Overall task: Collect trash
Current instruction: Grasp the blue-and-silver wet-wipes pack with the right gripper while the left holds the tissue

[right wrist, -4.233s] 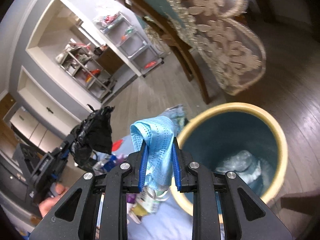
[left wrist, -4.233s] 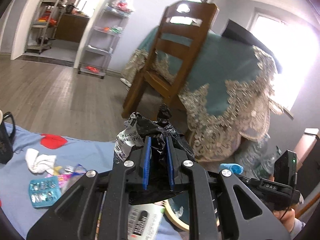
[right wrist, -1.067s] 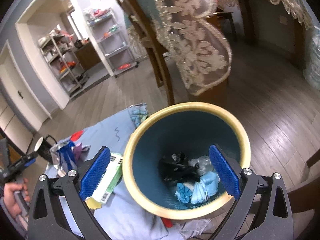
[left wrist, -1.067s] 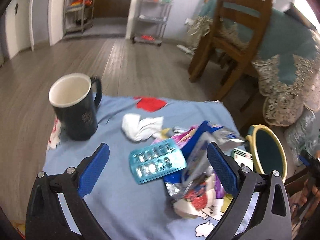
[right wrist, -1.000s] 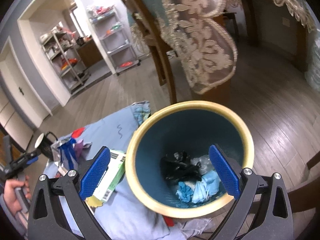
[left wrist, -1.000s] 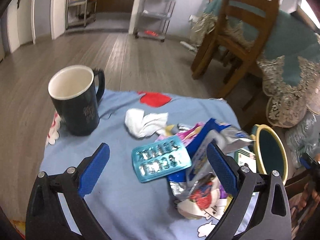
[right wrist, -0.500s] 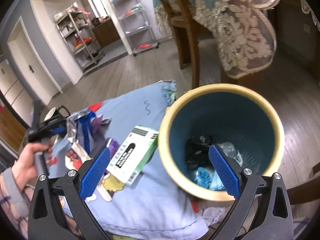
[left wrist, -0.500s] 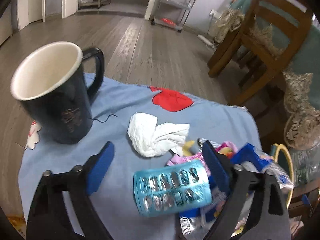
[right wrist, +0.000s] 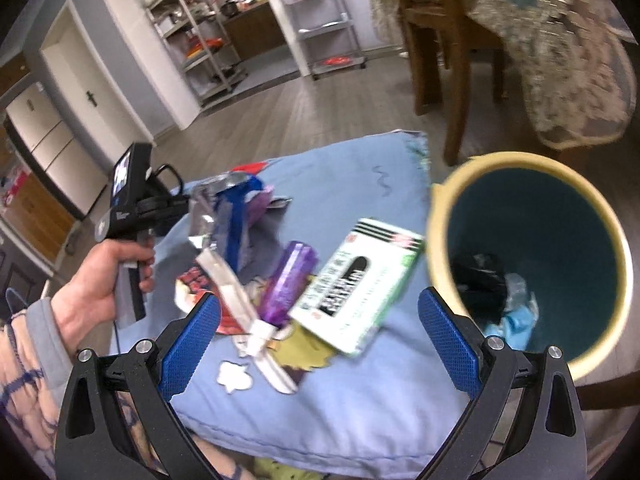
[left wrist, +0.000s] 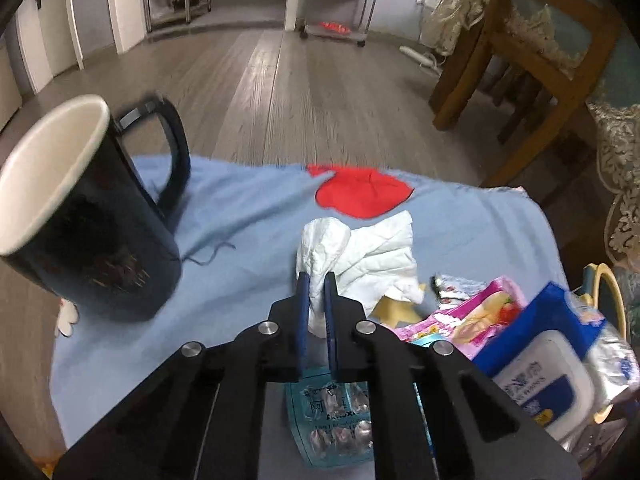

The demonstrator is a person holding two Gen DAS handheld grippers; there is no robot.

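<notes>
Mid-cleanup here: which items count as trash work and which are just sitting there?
Job: crumpled tissue pinched in the left gripper; bin; green-and-white box; purple wrapper; blister pack.
Bystanders: mug, chair.

A crumpled white paper tissue [left wrist: 356, 256] lies on the blue cloth, its near end pinched between the closed blue pads of the left gripper [left wrist: 316, 308]. Just beside it lie a pink snack wrapper [left wrist: 460, 320], a blue wet-wipe pack [left wrist: 548, 364] and a turquoise pill blister [left wrist: 336, 424]. A round yellow-rimmed teal trash bin [right wrist: 448, 216] stands at the cloth's edge, holding black and light-blue scraps.
</notes>
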